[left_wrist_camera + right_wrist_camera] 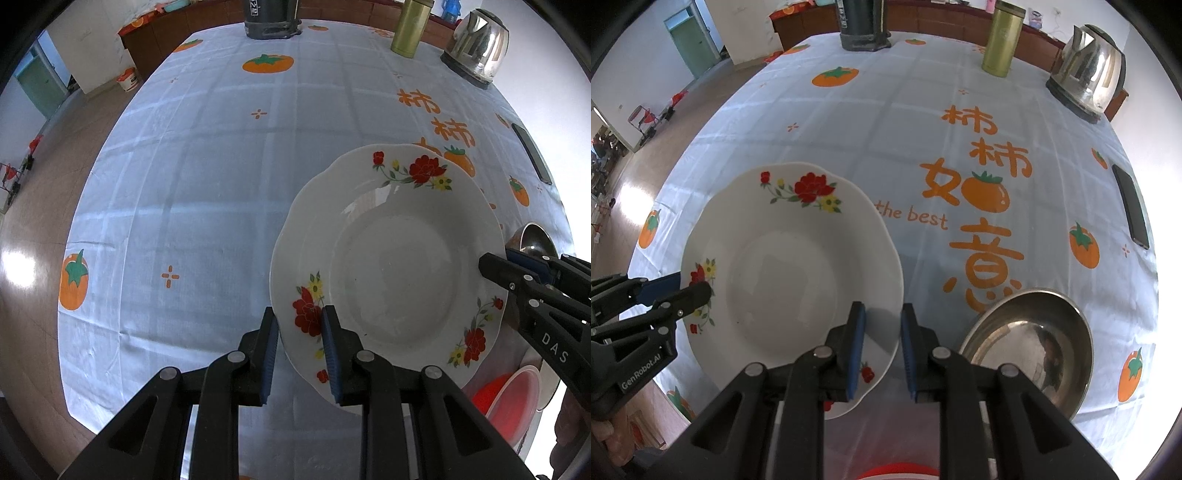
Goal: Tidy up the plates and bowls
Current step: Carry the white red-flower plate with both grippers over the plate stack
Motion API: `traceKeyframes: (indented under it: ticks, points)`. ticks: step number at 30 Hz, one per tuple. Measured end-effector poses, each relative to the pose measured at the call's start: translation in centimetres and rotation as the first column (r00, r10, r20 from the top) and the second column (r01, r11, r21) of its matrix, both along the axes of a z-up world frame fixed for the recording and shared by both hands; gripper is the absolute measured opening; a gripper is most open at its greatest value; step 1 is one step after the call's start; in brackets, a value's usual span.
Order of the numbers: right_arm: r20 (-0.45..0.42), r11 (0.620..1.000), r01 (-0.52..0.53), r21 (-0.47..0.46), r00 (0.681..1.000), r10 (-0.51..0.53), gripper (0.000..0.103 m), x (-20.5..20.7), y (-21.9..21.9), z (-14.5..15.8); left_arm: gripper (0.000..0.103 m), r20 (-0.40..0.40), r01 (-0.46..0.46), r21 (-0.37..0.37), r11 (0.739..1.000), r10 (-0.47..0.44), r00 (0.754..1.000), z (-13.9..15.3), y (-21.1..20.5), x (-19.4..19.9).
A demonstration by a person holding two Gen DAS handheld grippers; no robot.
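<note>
A: Left wrist view first. The left tool (300,345) sits at the bottom centre of the frame, its two blue pads straddling the near-left rim of the floral plate (391,266), one pad outside the rim and one over it, pinching the edge. The plate fills the right half of the frame over the bench (207,177). At the right edge the right tool (498,264) comes in and meets the plate's opposite rim.

B: And the right wrist view?

A: There the right tool (882,347) is low centre, its pads nearly together with the plate's (790,280) lower-right rim between them. The left tool (690,290) bites the rim at the left. A steel bowl (1030,343) lies lower right, near the plate but apart.

B: So which step is it?

A: I judge it a two-handed carry of the plate. Next it needs a level move to a stacking place, both grips held firm; a red container (511,398) at the lower right of the left view may be in the way.
</note>
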State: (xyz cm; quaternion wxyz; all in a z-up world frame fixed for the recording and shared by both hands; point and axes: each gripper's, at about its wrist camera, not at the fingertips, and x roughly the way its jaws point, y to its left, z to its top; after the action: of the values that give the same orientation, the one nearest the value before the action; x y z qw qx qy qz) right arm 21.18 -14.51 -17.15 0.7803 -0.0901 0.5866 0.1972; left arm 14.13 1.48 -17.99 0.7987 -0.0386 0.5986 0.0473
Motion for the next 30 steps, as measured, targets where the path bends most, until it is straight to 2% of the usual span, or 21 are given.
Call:
traceKeyframes:
  ticks: [30]
  points:
    - [-0.019,1.000,-0.025,-0.015,1.000,0.024,0.019,0.1,1.2,-1.0,0.026,-0.037,-0.017,-0.032,0.999,0.016,0.999,-1.7,1.2,0.4]
